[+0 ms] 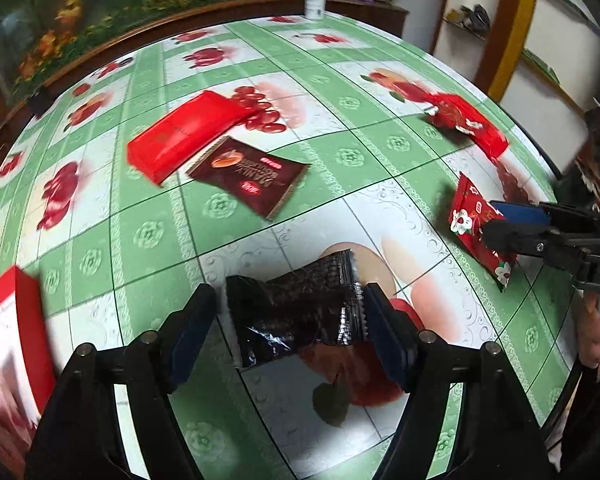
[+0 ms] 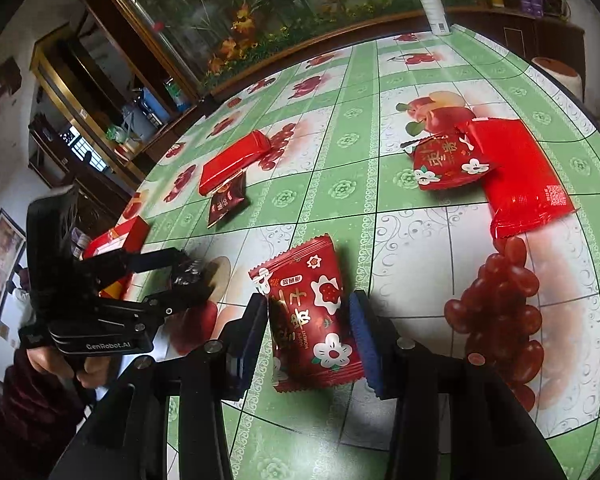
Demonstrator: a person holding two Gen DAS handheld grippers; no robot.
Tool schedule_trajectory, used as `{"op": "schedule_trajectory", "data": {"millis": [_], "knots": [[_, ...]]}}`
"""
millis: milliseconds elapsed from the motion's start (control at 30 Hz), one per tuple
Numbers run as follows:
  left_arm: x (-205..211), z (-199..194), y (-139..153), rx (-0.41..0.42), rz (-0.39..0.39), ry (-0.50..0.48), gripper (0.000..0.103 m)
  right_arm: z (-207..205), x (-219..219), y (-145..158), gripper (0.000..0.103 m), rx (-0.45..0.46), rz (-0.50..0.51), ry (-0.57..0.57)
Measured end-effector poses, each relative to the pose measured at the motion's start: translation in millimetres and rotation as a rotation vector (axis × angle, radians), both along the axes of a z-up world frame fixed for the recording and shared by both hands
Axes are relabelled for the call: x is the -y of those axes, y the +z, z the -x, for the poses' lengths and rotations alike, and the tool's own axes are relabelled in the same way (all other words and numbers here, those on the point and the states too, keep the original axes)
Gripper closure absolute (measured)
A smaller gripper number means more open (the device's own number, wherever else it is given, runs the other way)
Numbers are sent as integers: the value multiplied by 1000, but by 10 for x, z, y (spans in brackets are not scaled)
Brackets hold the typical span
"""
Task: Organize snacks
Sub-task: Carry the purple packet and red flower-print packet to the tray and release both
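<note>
Snacks lie on the worktop (image 1: 340, 184): left gripper (image 1: 292, 312) clasps a black packet (image 1: 296, 316), right gripper (image 2: 310, 320), at three o'clock, pinches a red flowered packet (image 2: 312, 320).

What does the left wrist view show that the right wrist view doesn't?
Only the left wrist view shows the black packet whole, between the left claw pads, with both ends touching them. Only the right wrist view shows the flowered red packet whole, between the right claw pads, plus the printed grapes beside it. Both show the brown packet against the red box, and the white bottle.
</note>
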State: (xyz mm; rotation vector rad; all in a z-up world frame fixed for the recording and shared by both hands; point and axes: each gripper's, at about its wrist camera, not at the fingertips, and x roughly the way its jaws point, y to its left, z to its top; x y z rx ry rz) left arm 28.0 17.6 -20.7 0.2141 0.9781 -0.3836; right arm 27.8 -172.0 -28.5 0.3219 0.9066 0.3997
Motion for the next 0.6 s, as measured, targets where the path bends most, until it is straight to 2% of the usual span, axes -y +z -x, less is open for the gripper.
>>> {"op": "schedule_trajectory", "data": {"millis": [67, 133, 233, 367, 467, 600], "knots": [[-45, 27, 8, 18, 12, 32, 45, 1, 2, 1, 58, 0, 0, 0], [-112, 43, 21, 28, 47, 59, 52, 2, 3, 0, 58, 0, -3, 0], [-253, 42, 36, 12, 124, 108, 57, 9, 13, -4, 58, -1, -13, -1], [-338, 60, 28, 31, 130, 153, 60, 9, 2, -3, 58, 0, 0, -1], [-354, 76, 26, 38, 124, 165, 63, 26, -126, 26, 57, 12, 94, 0], [-360, 142, 23, 42, 123, 161, 63, 78, -492, 45, 49, 43, 329, 28]]}}
